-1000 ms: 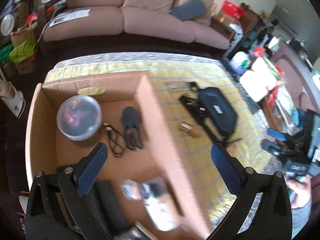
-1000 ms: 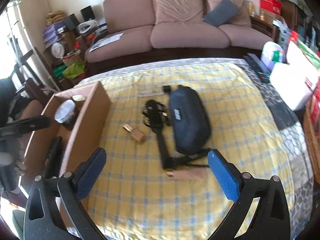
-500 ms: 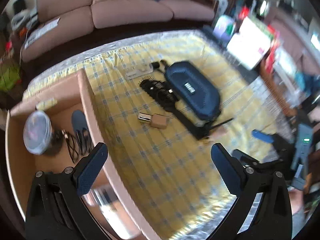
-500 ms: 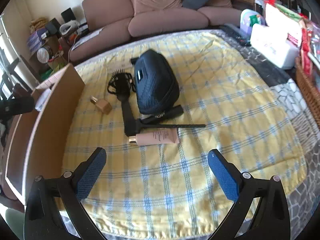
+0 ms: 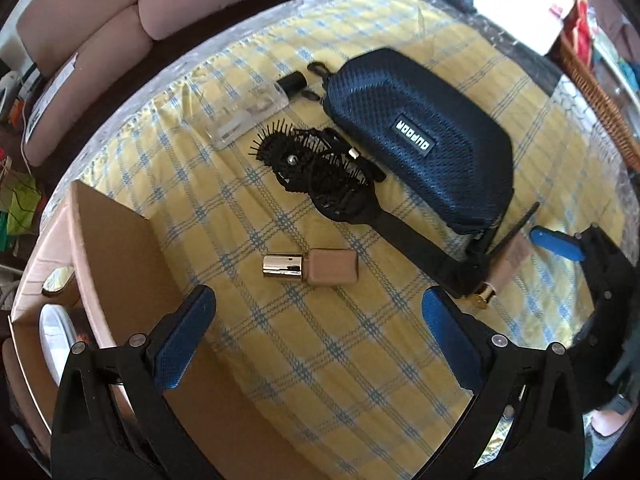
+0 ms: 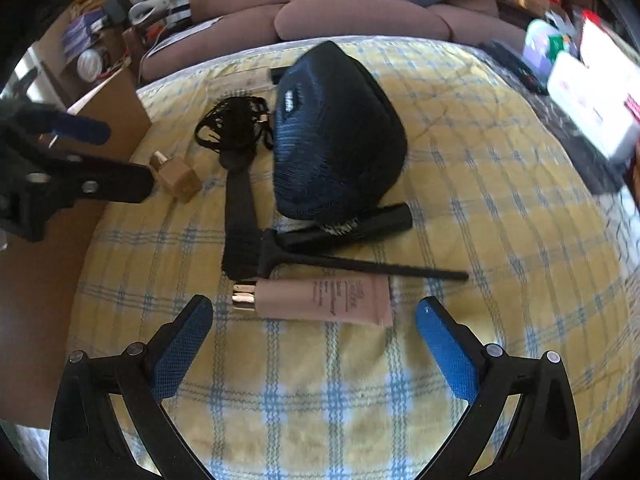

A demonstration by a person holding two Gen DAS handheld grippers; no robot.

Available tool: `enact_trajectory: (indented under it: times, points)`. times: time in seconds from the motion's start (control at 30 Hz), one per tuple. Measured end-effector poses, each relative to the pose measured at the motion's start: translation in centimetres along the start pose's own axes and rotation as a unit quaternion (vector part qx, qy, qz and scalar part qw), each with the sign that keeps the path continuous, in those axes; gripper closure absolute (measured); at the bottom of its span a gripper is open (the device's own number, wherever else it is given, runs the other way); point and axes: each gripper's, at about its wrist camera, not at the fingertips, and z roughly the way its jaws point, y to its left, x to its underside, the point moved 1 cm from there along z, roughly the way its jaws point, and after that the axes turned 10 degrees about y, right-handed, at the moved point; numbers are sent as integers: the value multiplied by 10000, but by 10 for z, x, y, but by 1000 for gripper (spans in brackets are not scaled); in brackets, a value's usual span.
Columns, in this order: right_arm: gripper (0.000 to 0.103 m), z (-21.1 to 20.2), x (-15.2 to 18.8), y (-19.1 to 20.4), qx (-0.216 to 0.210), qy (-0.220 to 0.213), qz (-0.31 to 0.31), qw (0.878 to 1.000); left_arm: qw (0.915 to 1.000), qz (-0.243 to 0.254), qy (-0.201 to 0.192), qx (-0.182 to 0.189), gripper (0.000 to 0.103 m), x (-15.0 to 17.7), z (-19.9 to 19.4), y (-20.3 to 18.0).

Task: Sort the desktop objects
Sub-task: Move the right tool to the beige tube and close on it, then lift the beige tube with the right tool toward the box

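My left gripper [image 5: 316, 316] is open and empty, just short of a tan bottle with a gold cap [image 5: 312, 267] on the yellow checked cloth. Beyond that lie a black hairbrush [image 5: 332, 184] with a cable tangled on it, a dark blue zip case [image 5: 416, 136] and a clear bottle with a black cap [image 5: 248, 114]. My right gripper [image 6: 314, 320] is open, its fingers on either side of a beige tube with a gold cap [image 6: 320, 296]. A thin black comb [image 6: 360, 266] and a black mascara tube [image 6: 352, 226] lie just past the tube.
A cardboard box [image 5: 120, 248] stands at the left edge of the table, with a round lidded container [image 5: 56, 332] inside. A sofa [image 6: 360, 16] runs behind the table. A white box [image 6: 592, 108] and clutter sit to the right.
Both grippers have moved forward and down. The left one left the box and swung right over the cloth toward the tan bottle. The right one came close to the beige tube.
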Motion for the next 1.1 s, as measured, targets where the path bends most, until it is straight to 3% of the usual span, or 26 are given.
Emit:
enact_trajectory:
  times: [0.07, 0.1, 0.33, 0.43, 0.47, 0.53, 0.57, 0.67, 0.83, 0.9, 1.1]
  points:
    - [14, -2, -2, -1, -75, -49, -15, 10000, 9999, 22, 109, -80, 0, -5, 8, 0]
    - [26, -4, -2, -2, -55, -69, 7, 10000, 9998, 34, 164, -146, 0, -7, 11, 0]
    - [27, -13, 2, -16, -484, -45, 241, 9985, 9962, 276, 639, -519, 0, -23, 33, -10]
    - [27, -16, 4, -20, -549, -52, 258, 9981, 9954, 284, 762, -515, 2, -28, 39, -12]
    - [27, -18, 4, -22, -571, -69, 273, 9980, 9951, 286, 804, -496, 18, -28, 41, -12]
    - [27, -22, 5, -25, -610, -107, 279, 9977, 9960, 256, 791, -334, 40, -28, 40, -12]
    - [27, -25, 5, -27, -622, -135, 283, 9976, 9965, 246, 738, -322, 46, -28, 37, -13]
    - [27, -33, 7, -34, -720, -223, 362, 9965, 9956, 377, 737, -433, 46, -25, 31, -17]
    - [27, -49, 8, -37, -878, -380, 399, 9946, 9984, 297, 440, -204, 46, -13, 2, -17]
    - [27, -58, 8, -35, -957, -469, 373, 9936, 9995, 231, 194, 58, 46, -3, -22, -14]
    - [27, -81, 4, -31, -1856, -730, 670, 9776, 9972, -133, -127, 724, 46, 28, -71, 6]
